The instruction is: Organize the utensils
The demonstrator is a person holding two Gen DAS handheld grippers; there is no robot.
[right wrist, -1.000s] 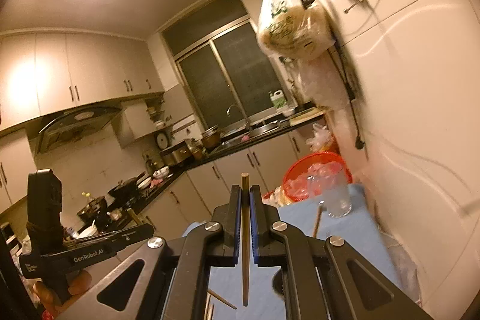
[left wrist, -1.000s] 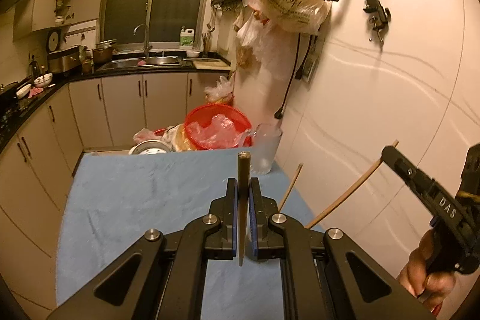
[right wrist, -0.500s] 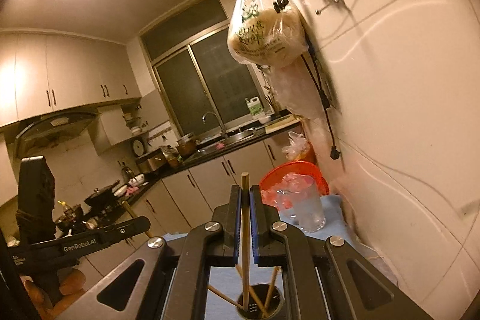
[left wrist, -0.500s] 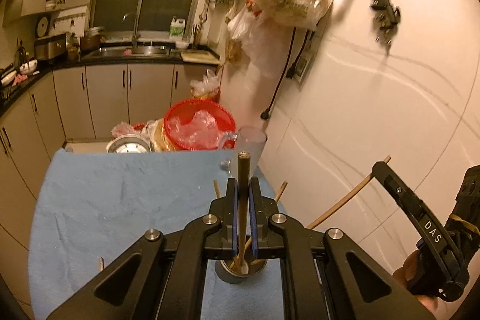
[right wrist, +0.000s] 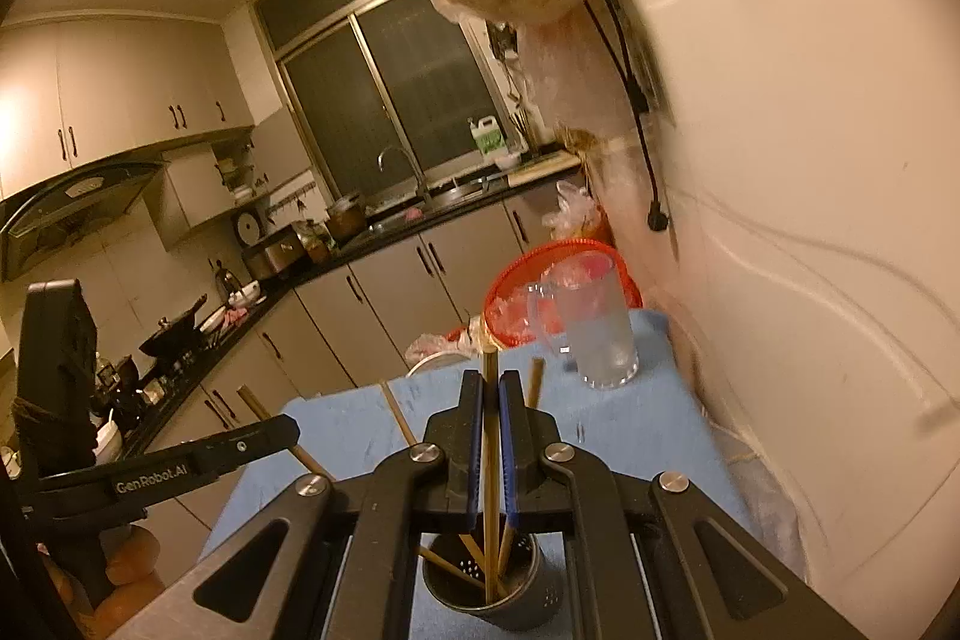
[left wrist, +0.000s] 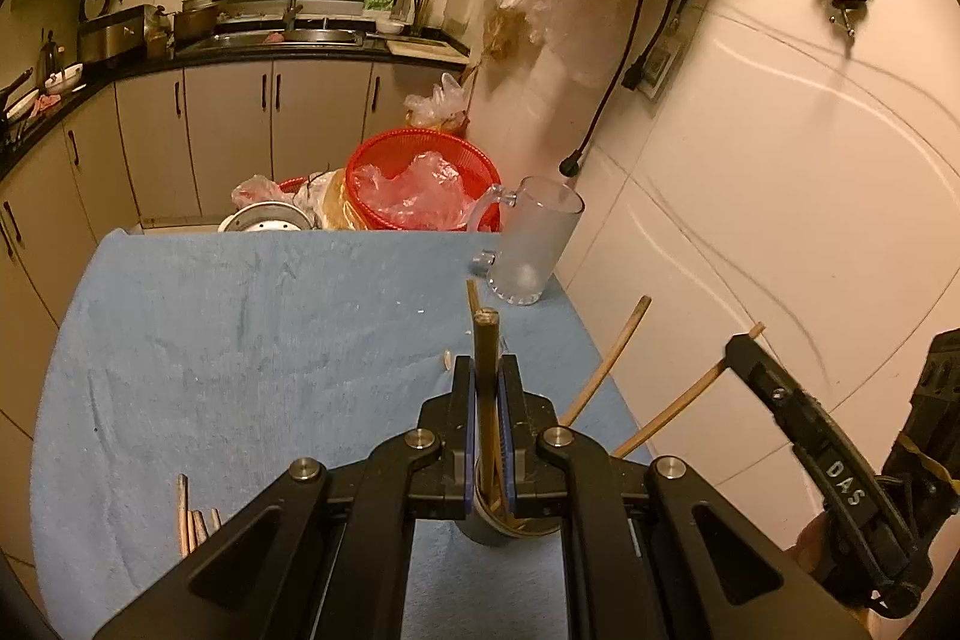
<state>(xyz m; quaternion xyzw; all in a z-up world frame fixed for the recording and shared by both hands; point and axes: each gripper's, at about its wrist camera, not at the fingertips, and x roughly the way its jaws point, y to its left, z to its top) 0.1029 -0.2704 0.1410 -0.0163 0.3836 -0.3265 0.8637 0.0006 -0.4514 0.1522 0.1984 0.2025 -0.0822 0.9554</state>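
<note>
Holding one chopstick (left wrist: 485, 376) upright, left gripper (left wrist: 487, 382) pinches it above holder (left wrist: 510, 523); right gripper (right wrist: 491, 400) likewise clamps second chopstick (right wrist: 489, 460), tip inside holder mouth. Vertical hold likely suits drop-in. Loose chopsticks (left wrist: 193, 520) lie on blue cloth (left wrist: 240, 340).

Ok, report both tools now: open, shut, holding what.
Left tool: shut on a chopstick.
Right tool: shut on a chopstick.
</note>
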